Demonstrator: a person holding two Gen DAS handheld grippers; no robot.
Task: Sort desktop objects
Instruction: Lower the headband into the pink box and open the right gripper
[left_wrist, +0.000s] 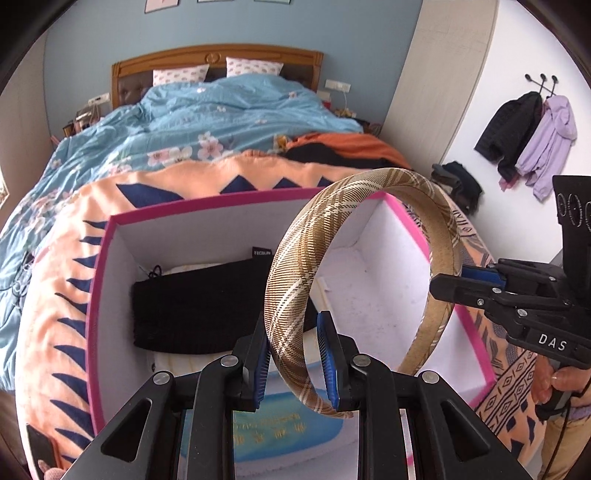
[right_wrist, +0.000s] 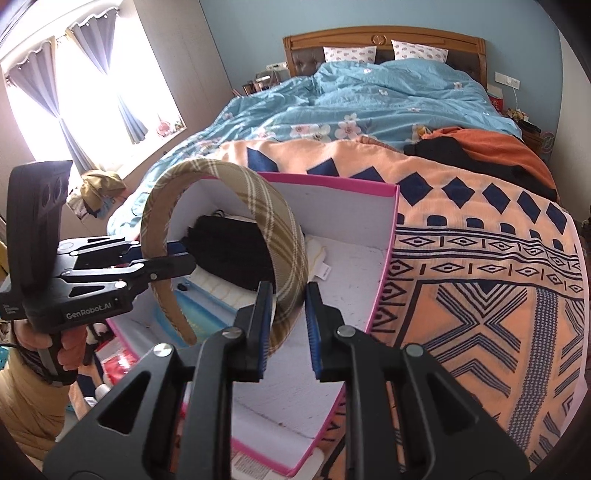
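A tan plaid headband (left_wrist: 295, 266) arches above an open pink-rimmed white box (left_wrist: 110, 236) on the bed. My left gripper (left_wrist: 295, 362) is shut on one end of the headband. My right gripper (right_wrist: 288, 328) grips the other end; a small gap shows beside its right pad (right_wrist: 314, 332). In the left wrist view the right gripper (left_wrist: 454, 280) clamps the far end. In the right wrist view the left gripper (right_wrist: 173, 254) clamps the headband (right_wrist: 266, 221). The box (right_wrist: 384, 258) holds a black knit item (left_wrist: 199, 306), a cream item (right_wrist: 317, 254) and a blue-printed pack (left_wrist: 284, 424).
The box rests on an orange and navy patterned blanket (right_wrist: 480, 277) at the foot of a bed with a blue floral duvet (left_wrist: 221, 114). Dark and orange clothes (right_wrist: 487, 147) lie on the bed. Jackets (left_wrist: 528, 136) hang on the wall at right. A window (right_wrist: 74, 85) is at left.
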